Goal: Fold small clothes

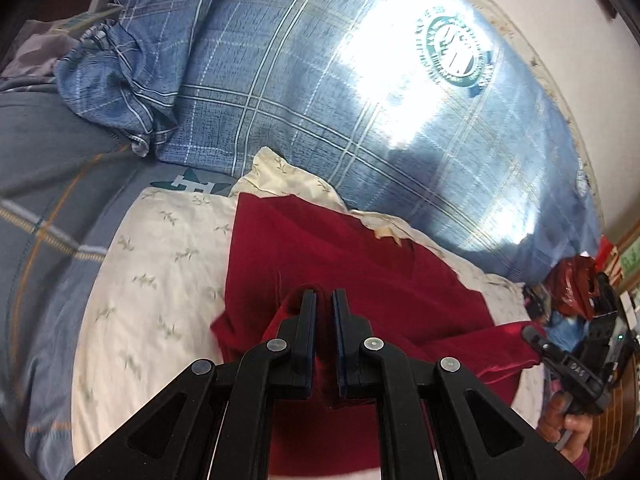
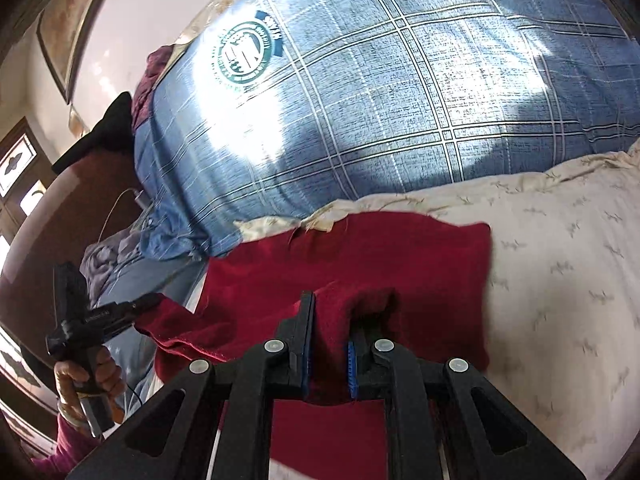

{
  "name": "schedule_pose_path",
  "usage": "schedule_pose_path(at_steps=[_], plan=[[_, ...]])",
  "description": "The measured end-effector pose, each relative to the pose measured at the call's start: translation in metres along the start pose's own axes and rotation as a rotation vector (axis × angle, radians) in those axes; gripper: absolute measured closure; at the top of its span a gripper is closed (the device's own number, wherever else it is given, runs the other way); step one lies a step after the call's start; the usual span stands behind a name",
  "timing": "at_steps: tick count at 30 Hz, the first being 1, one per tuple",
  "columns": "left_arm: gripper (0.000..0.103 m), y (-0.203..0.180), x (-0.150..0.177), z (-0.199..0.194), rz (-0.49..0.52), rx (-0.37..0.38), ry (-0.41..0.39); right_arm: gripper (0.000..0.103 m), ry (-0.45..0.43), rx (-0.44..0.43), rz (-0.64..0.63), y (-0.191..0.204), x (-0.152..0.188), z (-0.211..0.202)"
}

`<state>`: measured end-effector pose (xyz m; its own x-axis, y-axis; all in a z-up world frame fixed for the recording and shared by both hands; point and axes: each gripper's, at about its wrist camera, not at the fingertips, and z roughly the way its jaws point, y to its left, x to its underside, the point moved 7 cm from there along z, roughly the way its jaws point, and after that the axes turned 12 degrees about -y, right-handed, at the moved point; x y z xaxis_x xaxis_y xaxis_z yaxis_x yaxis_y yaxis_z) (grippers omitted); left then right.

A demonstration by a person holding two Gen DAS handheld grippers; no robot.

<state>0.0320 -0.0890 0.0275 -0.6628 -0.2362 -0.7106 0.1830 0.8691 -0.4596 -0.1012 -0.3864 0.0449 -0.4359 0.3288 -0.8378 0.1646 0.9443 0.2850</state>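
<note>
Two tongs, left tongs [image 1: 323, 300] and right tongs [image 2: 332, 312], each pinch a near edge of your red cloth [image 1: 340, 264], which drapes ahead over the cream pillow [image 1: 160, 264]. Soft, light, floppy: hold corners, keep the edge between them taut.

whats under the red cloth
The red cloth lies on a cream pillow with small leaf prints, which shows around its edges. What the pillow looks like directly beneath the cloth is covered.
</note>
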Motion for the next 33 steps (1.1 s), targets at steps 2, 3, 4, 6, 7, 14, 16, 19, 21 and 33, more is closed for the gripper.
schedule_pose_path(at_steps=[2,3,4,6,7,14,16,19,21,33], plan=[[0.097,0.005,-0.008,0.02,-0.015,-0.015,0.004,0.091,0.005,0.014,-0.003,-0.005,-0.006,0.013],[0.097,0.007,-0.012,0.03,-0.025,-0.019,0.005,0.091,0.005,0.02,-0.008,-0.006,-0.009,0.018],[0.097,0.01,-0.014,0.037,-0.032,-0.021,0.005,0.091,0.004,0.029,-0.015,-0.008,-0.012,0.024],[0.097,0.013,-0.018,0.053,-0.039,-0.031,0.007,0.091,0.004,0.038,-0.013,-0.013,-0.018,0.034],[0.097,0.015,-0.02,0.059,-0.039,-0.035,0.008,0.091,0.006,0.04,-0.002,-0.016,-0.02,0.04],[0.097,0.019,-0.031,0.098,-0.036,-0.061,0.014,0.091,0.023,0.081,0.046,-0.039,-0.022,0.075],[0.097,0.022,-0.03,0.113,-0.039,-0.082,0.025,0.09,0.033,0.089,0.082,-0.047,-0.02,0.087],[0.095,0.027,-0.025,0.133,-0.048,-0.095,0.049,0.084,0.069,0.09,0.16,-0.06,-0.016,0.1],[0.093,0.031,-0.025,0.141,-0.07,-0.085,0.057,0.08,0.08,0.062,0.231,-0.066,-0.018,0.099],[0.047,0.023,-0.031,0.099,0.029,-0.041,-0.032,0.053,-0.006,0.029,0.049,-0.026,-0.038,0.048]])
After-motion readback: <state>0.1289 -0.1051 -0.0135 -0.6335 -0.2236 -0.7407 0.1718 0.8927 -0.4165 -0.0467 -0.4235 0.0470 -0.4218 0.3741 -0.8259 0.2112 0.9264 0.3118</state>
